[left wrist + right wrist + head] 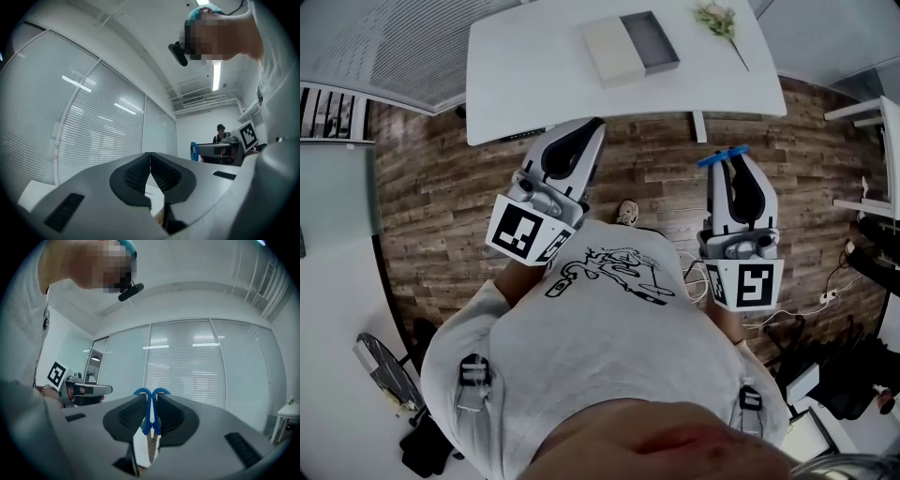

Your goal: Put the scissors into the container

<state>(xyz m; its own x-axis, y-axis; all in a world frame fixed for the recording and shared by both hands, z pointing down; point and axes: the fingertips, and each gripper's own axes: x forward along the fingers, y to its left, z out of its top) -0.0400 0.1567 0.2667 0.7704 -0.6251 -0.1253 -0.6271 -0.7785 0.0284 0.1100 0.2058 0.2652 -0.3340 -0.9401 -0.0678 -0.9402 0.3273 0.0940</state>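
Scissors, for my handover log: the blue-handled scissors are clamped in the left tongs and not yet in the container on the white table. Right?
Wrong side: the scissors are clamped in the right tongs, as the right gripper view shows. The left tongs are shut on nothing. The rest is right: they are not yet in the container on the white table.

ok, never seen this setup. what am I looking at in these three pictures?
No robot: a person holds a two-jaw gripper in each hand. The head view looks down from a camera on the person's head; the other two cameras ride on the grippers, looking along their jaws. Ahead, a white table carries an open grey container, a pale flat block touching it, and a flower sprig. The right gripper is shut on blue-handled scissors. The left gripper is shut, empty. Both are short of the table, over wooden floor.
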